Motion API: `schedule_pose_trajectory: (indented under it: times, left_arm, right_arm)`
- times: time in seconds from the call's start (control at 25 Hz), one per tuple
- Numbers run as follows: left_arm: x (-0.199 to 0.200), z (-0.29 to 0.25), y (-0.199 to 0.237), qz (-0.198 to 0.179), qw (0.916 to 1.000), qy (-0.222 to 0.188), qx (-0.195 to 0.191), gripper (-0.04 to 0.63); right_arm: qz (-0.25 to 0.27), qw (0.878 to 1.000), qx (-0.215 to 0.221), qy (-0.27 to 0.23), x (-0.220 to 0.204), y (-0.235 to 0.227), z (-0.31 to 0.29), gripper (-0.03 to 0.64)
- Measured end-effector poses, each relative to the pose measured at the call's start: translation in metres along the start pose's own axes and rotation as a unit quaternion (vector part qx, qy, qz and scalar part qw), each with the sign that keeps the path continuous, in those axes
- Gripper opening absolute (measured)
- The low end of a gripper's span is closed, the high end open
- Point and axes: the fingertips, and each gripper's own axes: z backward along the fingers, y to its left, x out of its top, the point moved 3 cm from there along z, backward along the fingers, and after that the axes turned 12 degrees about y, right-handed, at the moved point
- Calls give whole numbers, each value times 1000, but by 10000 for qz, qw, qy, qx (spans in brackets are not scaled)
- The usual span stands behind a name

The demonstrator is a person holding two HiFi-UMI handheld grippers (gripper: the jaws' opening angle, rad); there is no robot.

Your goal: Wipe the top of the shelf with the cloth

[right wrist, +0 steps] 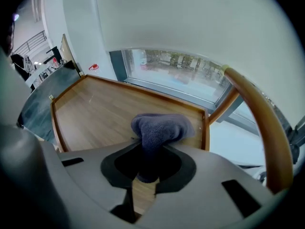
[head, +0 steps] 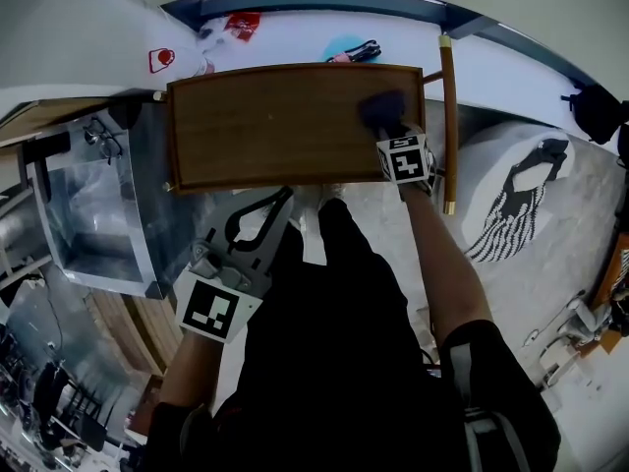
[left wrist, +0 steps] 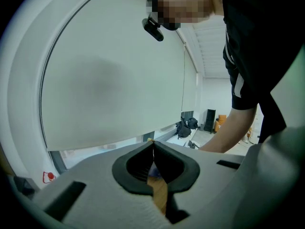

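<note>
Right gripper [head: 390, 132] is clamped on the dark cloth [head: 380, 107] and presses its bunched end onto the shelf top [head: 265, 126] near the right rail, evidently positioned for wiping. Left gripper [head: 248, 232], jaws together and empty, hangs clear of the front edge.

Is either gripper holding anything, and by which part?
The right gripper holds the cloth by a pinched fold, the bunched rest bulging past the jaw tips over the shelf top. The left gripper is shut, empty.
</note>
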Motion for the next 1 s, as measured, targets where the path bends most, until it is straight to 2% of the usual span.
schedule_pose_trajectory:
  times: [0.16, 0.44, 0.68, 1.0]
  left_arm:
    - [-5, 19, 7, 80, 9999, -93, 112, 21]
    - [-31, 73, 38, 409, 9974, -184, 563, 21]
    - [-72, 133, 70, 757, 9912, -170, 1072, 20]
    - [-128, 197, 95, 1229, 9807, -136, 1514, 20]
  right_arm:
    - [218, 9992, 191, -275, 25, 28, 20, 58]
    - [971, 9931, 526, -386, 70, 122, 27, 58]
    - [1676, 9810, 882, -431, 105, 223, 18, 58]
    - [2368, 9597, 1420, -517, 131, 358, 5, 58]
